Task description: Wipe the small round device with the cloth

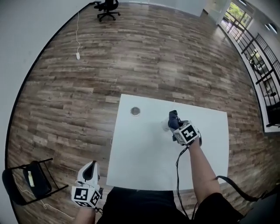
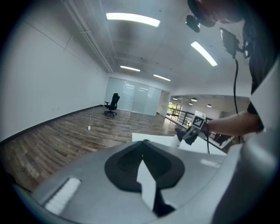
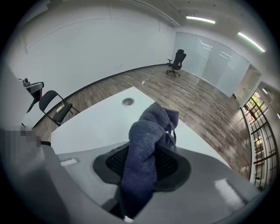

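The small round device (image 1: 135,111) is a grey disc lying on the far left part of the white table (image 1: 144,162); the right gripper view shows the device (image 3: 127,102) ahead on the tabletop. My right gripper (image 1: 174,124) hovers over the table to the right of the disc, shut on a dark blue cloth (image 1: 173,118). The bunched cloth (image 3: 146,144) sticks up between the jaws of the right gripper (image 3: 151,131). My left gripper (image 1: 90,166) hangs off the table's near left corner, its tips (image 2: 142,142) together with nothing held.
A black folding chair (image 1: 35,179) stands on the wood floor at the near left. An office chair (image 1: 107,8) sits far off by the wall, with a white cable (image 1: 78,55) lying on the floor. Railings (image 1: 258,57) run along the right side.
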The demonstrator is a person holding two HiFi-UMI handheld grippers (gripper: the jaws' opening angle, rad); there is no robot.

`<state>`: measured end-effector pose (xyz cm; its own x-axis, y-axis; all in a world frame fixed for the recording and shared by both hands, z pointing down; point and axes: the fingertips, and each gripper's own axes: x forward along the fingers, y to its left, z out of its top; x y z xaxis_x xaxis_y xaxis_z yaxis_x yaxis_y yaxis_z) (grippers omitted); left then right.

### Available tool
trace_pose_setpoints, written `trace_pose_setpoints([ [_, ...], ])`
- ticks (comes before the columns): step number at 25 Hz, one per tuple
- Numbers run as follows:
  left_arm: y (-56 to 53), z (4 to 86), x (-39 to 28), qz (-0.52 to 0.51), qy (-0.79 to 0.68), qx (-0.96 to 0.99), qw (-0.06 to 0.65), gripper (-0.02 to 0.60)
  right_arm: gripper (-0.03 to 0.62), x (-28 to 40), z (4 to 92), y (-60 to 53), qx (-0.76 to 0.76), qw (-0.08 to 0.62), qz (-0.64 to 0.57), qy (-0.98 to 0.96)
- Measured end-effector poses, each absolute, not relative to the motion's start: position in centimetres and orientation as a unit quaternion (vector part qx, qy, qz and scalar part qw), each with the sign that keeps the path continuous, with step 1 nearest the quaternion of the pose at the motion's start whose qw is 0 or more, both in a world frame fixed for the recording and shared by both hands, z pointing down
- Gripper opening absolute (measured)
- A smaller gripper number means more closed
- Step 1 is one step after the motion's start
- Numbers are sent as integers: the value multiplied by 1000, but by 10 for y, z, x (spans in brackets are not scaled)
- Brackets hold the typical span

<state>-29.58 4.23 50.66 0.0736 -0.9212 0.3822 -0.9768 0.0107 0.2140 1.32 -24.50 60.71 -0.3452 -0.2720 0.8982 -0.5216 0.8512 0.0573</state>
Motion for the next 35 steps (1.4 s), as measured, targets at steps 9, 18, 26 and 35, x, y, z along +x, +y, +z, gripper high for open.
trace_pose_setpoints([
  [9, 60, 515, -310, 40, -690, 682, 239, 6, 133, -4, 629, -229, 233, 546, 157, -789],
  [18, 77, 522, -308, 55, -686, 680, 253, 6, 133, 13, 672, -212, 256, 561, 189, -765],
  [26, 64, 507, -308, 71, -672, 698, 237, 6, 133, 50, 700, -212, 288, 557, 239, -741],
  [35, 32, 492, -291, 82, -650, 724, 214, 6, 133, 71, 598, -273, 377, 477, 65, -791],
])
